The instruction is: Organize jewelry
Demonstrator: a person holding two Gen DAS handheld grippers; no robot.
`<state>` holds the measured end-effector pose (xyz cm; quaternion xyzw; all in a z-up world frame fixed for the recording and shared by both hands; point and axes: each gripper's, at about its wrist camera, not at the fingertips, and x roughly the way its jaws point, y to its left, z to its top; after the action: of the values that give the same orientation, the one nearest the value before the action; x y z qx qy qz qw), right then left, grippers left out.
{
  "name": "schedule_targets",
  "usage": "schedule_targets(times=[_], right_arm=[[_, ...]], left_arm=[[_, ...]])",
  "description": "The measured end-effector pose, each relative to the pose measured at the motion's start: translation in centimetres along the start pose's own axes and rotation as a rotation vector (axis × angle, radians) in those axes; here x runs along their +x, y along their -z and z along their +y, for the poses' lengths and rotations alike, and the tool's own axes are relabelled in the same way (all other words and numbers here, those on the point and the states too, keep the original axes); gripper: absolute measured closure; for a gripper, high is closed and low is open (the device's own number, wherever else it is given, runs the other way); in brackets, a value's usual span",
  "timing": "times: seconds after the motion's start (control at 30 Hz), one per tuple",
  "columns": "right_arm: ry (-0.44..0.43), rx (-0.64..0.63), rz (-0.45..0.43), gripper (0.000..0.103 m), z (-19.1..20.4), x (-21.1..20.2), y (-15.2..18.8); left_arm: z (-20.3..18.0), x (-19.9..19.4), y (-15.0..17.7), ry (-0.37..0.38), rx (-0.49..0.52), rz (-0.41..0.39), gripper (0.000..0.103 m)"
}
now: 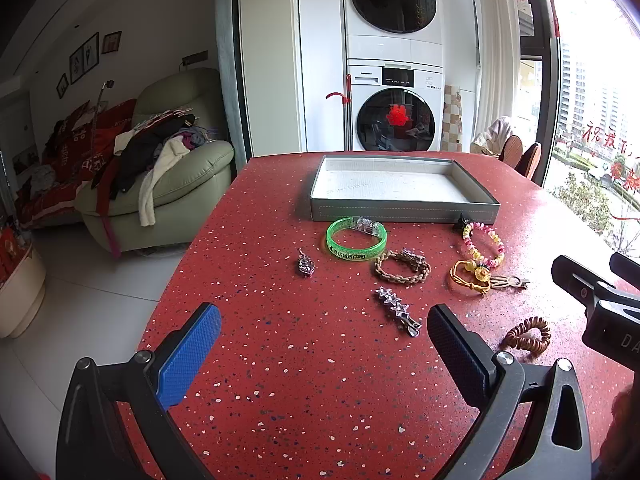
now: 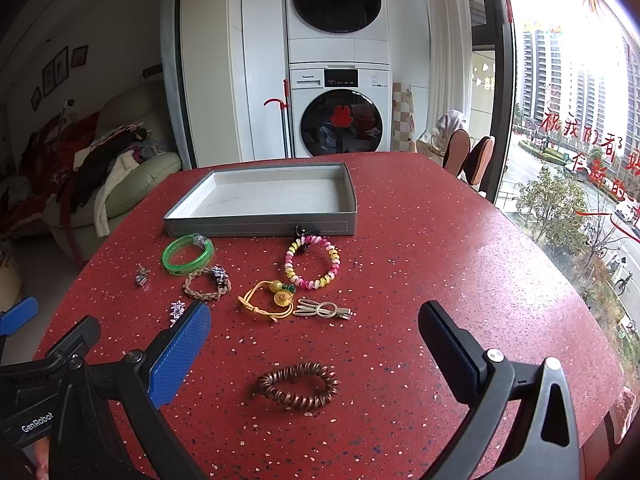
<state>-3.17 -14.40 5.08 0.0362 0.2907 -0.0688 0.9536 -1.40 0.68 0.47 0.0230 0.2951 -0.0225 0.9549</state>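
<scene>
A shallow grey tray [image 1: 404, 210] [image 2: 260, 227] with a white lining stands empty at the far side of the red table. In front of it lie a green bangle [image 1: 356, 239] [image 2: 187, 256], a braided brown bracelet [image 1: 402, 267] [image 2: 207, 282], a pink and yellow bracelet [image 1: 483, 245] [image 2: 312, 262], a yellow cord bracelet [image 1: 470, 276] [image 2: 266, 298], a star hair clip [image 1: 397, 310], a pale hair clip [image 2: 322, 310], a small pendant [image 1: 306, 265] [image 2: 141, 275] and a brown spiral hair tie [image 1: 527, 335] [image 2: 298, 386]. My left gripper [image 1: 324, 344] is open over bare table. My right gripper [image 2: 314, 344] is open, with the hair tie lying between its fingers.
The red speckled table [image 1: 280, 400] ends at the left over a white floor, with a green armchair [image 1: 172, 184] piled with clothes beyond. Stacked washing machines [image 1: 394, 80] stand behind the table. A window [image 2: 580, 120] and two chair backs [image 2: 468, 158] are at the right.
</scene>
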Motion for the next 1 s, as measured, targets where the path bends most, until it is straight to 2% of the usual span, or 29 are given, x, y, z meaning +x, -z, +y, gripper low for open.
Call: schedule_targets(times=[0.63,0.83,1.0], right_arm=[[0.002,0.001,0.022,0.000,0.0,0.3,0.4],[-0.004,0.029,0.070,0.000,-0.9,1.1,-0.2],[0.003,0.047,0.130,0.000,-2.6,2.4,-1.6]], left_arm=[[-0.2,0.6,0.3,0.002,0.005,0.014,0.000],[-0.3,1.3,0.3,0.013,0.016,0.045,0.000],[0.4,3.2,-0.8,0.018,0.023,0.113,0.000]])
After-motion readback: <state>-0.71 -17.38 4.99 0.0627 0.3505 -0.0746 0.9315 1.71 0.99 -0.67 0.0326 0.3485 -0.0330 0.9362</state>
